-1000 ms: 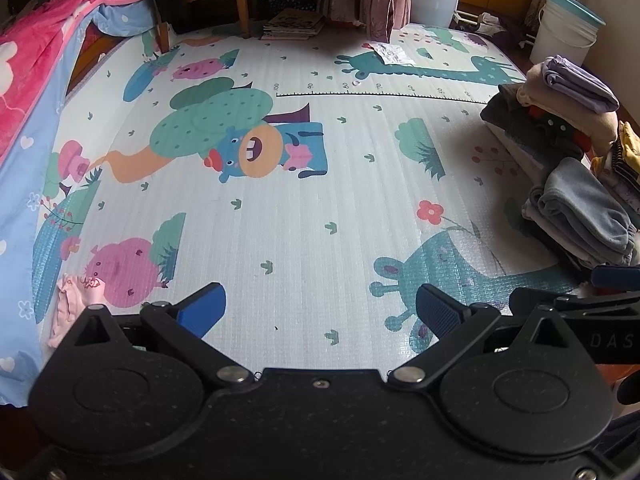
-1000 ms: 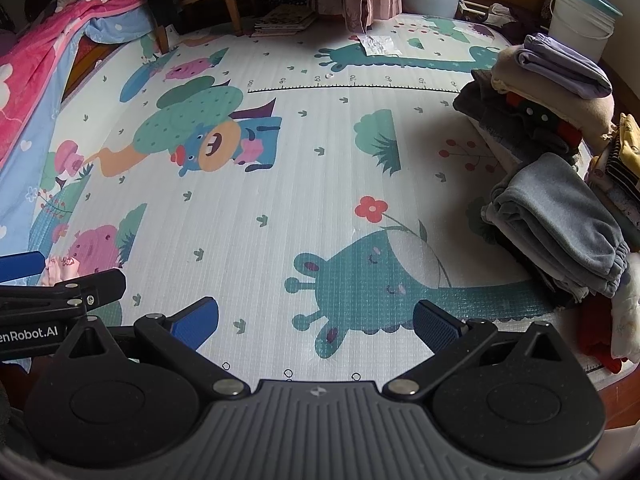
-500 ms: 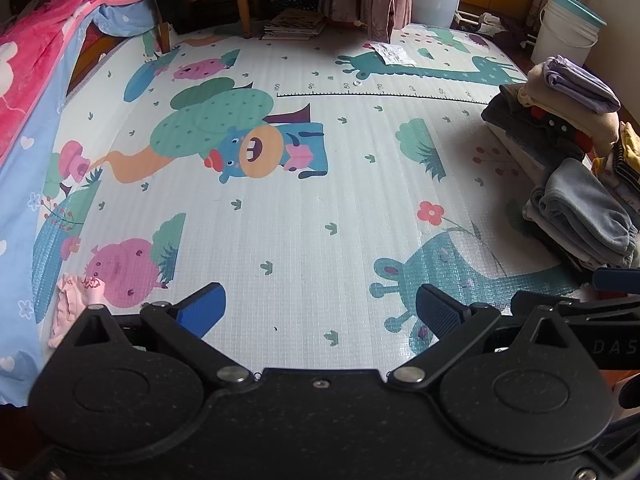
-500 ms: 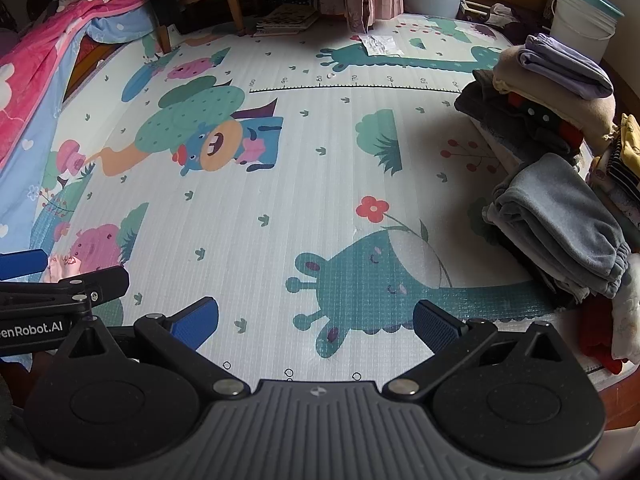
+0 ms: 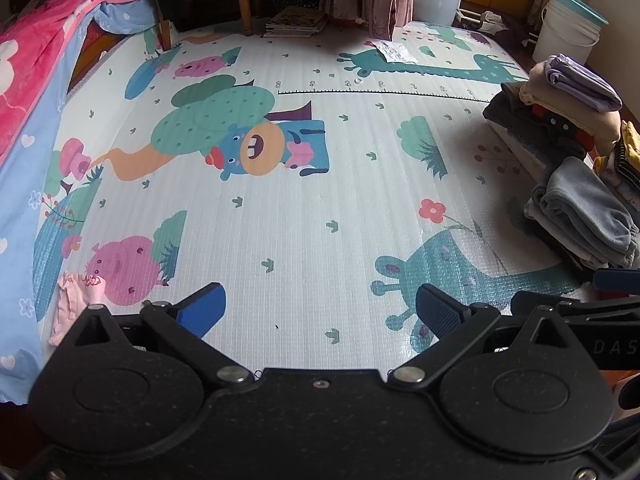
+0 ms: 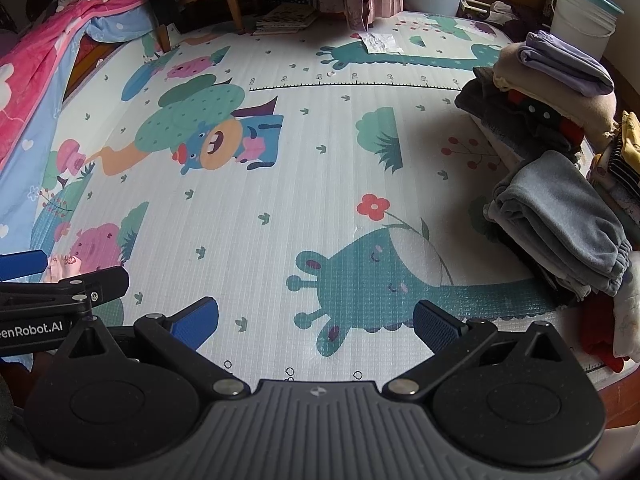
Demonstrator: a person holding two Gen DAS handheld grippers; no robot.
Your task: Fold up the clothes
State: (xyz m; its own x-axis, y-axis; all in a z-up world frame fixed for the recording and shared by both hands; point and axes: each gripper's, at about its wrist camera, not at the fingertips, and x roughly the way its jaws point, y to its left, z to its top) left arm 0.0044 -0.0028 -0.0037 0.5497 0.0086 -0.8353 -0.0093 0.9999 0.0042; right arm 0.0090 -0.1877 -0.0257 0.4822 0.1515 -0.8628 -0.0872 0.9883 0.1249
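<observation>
Through the left wrist camera, I judge that I am between garments: nothing lies spread on the play mat (image 5: 288, 224) in front of me, so the step in hand is fetching the next piece to fold. My left gripper (image 5: 320, 310) hovers over the near edge of the mat with its blue fingers spread wide, pinching nothing and touching nothing. The only loose garment I can see is a small pink piece of clothing (image 5: 72, 300), crumpled at the near left edge of the mat, just beside the blue bedsheet (image 5: 24, 184) that hangs down there. Folded clothes sit in stacks along the right edge, a grey folded garment (image 5: 584, 212) on top of the nearest one. My next move, as I see it, calls for swinging left and low to pinch the pink piece by an edge, then dragging it to the bare middle of the mat.

Through the right wrist camera, my right gripper (image 6: 316, 322) is likewise spread wide and empty, held above the green cartoon animal (image 6: 360, 280) printed on the mat, apart from everything. The left tool shows at the left edge of this view, with the pink piece of clothing (image 6: 64, 266) just beyond it. The grey folded garment (image 6: 560, 216) and the taller stack of folded clothes (image 6: 552, 92) behind it are to my right, well apart from the pink piece. This gripper would need to cross leftward to help flatten the cloth.
</observation>
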